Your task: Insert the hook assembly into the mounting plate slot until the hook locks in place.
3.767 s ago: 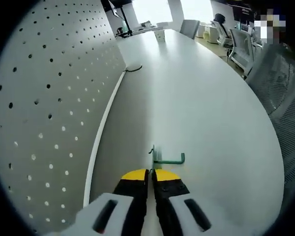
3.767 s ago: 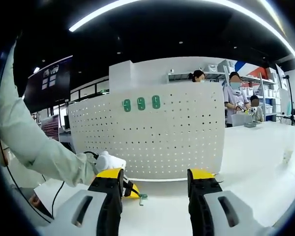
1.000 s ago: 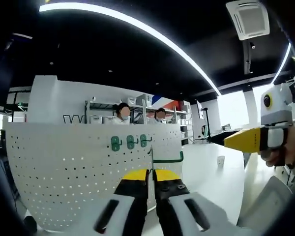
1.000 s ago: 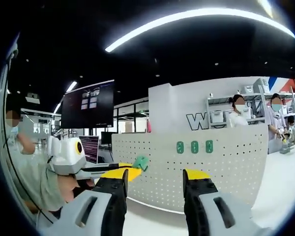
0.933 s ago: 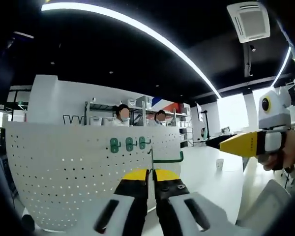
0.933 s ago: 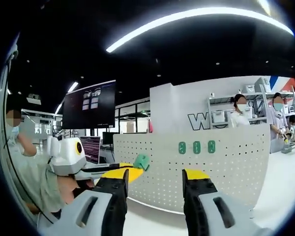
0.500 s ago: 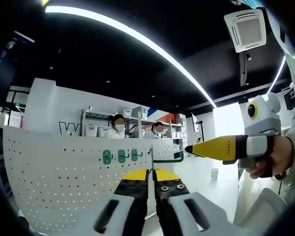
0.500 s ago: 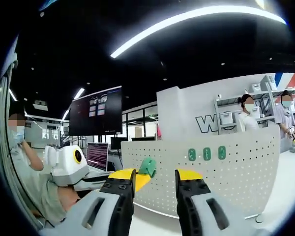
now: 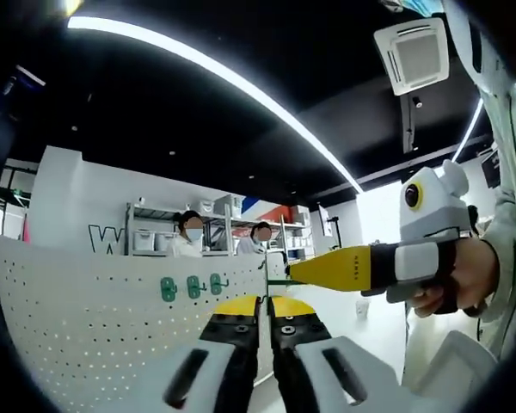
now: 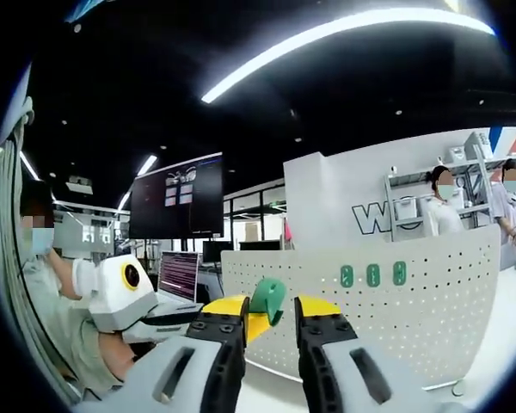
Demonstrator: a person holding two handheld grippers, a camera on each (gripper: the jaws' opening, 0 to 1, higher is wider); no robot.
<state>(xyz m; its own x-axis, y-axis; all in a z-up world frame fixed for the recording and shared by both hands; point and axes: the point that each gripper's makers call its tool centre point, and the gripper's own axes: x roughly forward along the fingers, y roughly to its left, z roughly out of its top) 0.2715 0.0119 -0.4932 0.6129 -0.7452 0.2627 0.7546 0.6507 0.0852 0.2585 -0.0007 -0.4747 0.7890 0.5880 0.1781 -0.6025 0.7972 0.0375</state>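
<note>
Hook [image 9: 279, 280] sits mid-frame, pinched in the left gripper [image 9: 265, 303], while the right gripper's [image 10: 268, 305] fingers close around its green end [image 10: 267, 298]; two pulls could twist it loose before the board [image 10: 413, 301].

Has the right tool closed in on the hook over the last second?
Yes. In the left gripper view, the right tool has moved left toward the green hook, against the pegboard behind.
</note>
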